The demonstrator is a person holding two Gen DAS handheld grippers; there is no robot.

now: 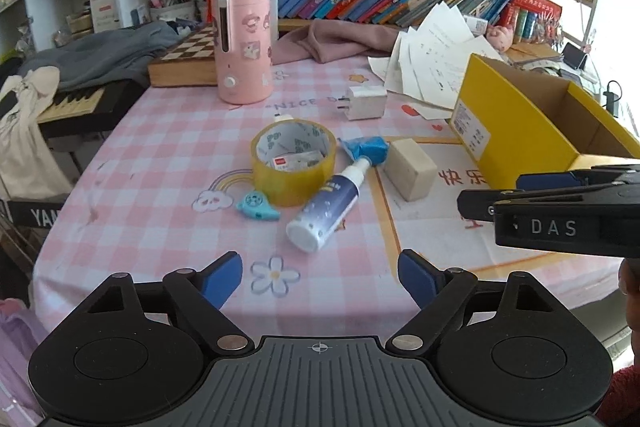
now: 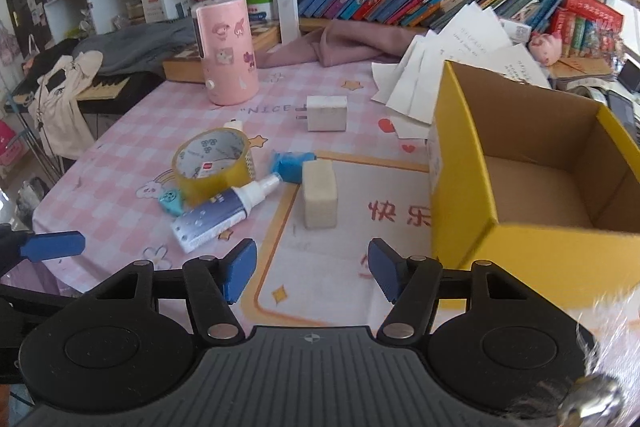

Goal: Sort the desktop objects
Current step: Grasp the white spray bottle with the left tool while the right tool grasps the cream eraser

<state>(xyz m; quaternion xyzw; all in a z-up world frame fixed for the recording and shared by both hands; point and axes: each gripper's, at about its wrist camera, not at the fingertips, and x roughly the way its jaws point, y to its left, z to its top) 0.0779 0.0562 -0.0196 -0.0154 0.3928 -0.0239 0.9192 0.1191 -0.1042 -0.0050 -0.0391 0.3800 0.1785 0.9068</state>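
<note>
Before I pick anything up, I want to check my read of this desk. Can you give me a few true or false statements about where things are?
1. The yellow box has nothing visible inside it. True.
2. The spray bottle stands upright. False: it lies on its side, nozzle toward the blue wrapper.
3. The left gripper is open and holds nothing. True.
4. The tape roll is stacked on the white charger. False: the roll sits on the tablecloth, apart from the charger.
5. The right gripper is shut on the beige block. False: it is open, and the block rests untouched on the table.
</note>
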